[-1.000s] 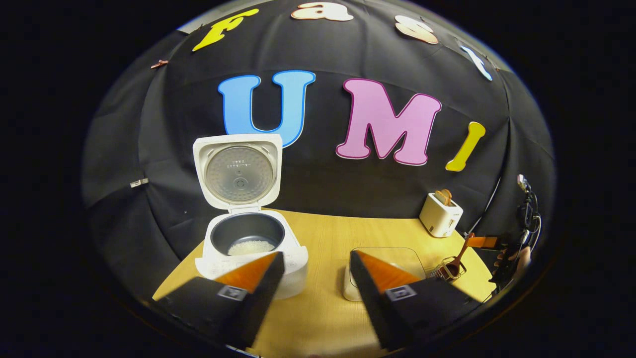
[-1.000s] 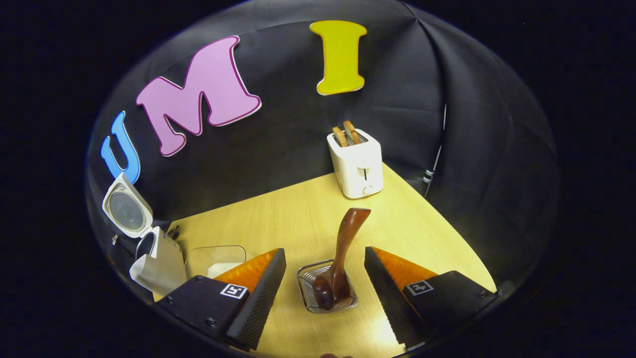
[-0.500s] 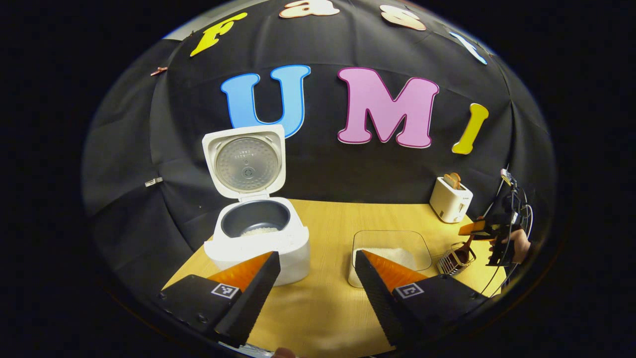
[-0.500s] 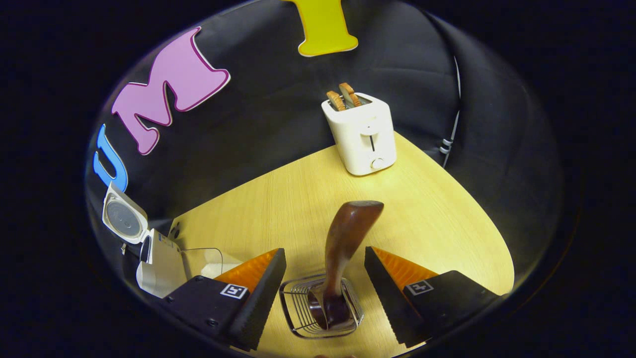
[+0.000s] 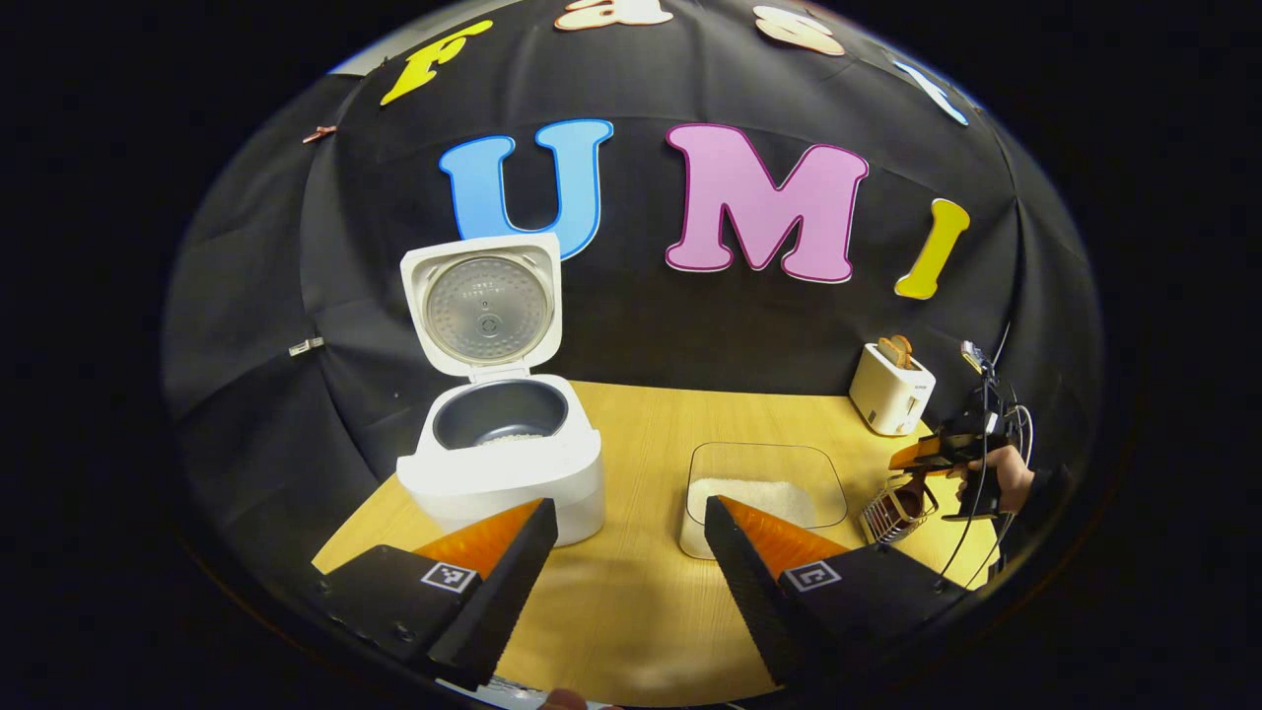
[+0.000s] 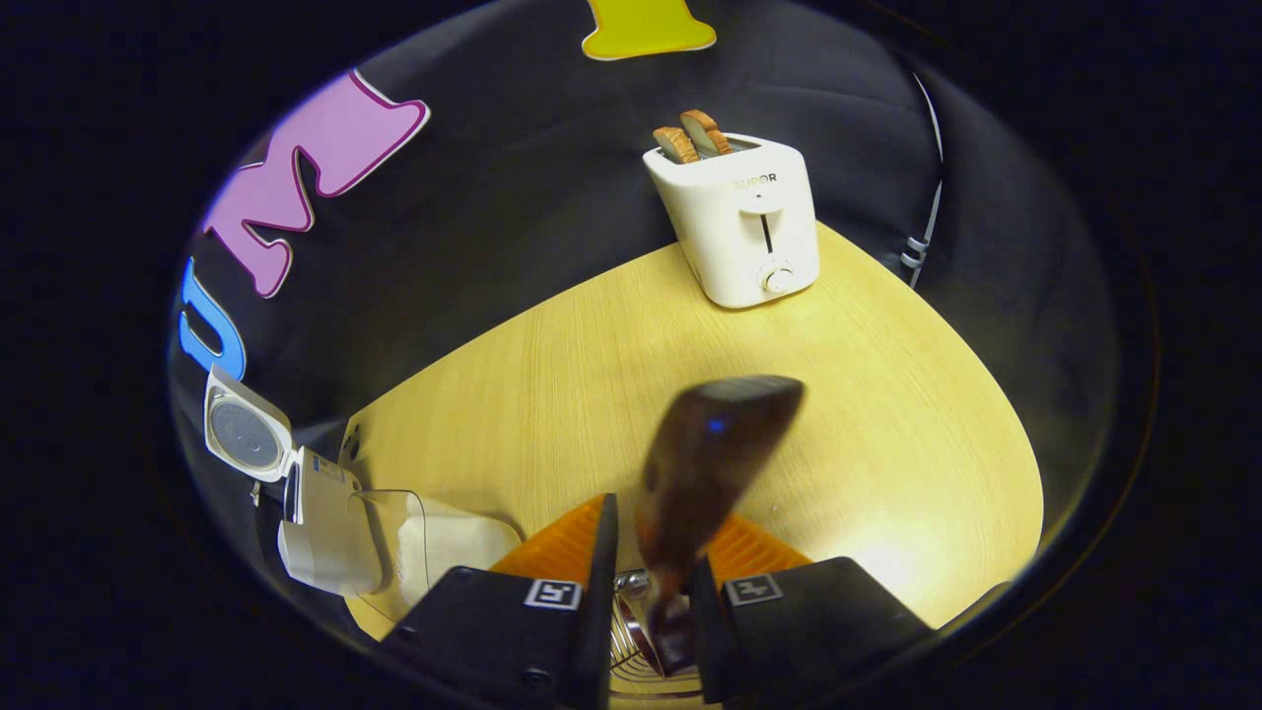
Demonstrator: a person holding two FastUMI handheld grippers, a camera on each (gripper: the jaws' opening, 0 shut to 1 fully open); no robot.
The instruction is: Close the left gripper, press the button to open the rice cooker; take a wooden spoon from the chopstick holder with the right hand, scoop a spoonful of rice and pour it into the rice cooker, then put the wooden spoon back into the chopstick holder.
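At lower centre, our right gripper (image 6: 646,592) clamps the wooden spoon (image 6: 705,463); a crooked lift could tip the chopstick holder (image 5: 890,508). Our left gripper (image 5: 631,562) waits, jaws apart.

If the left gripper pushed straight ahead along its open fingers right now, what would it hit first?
Probably nothing at first: the left gripper points at bare table between the rice cooker and the clear rice container. Beyond lies the booth wall. Depth is hard to judge.

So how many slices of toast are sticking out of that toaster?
2: both slices stand side by side in the top slots of the white toaster, at the far corner of the table.
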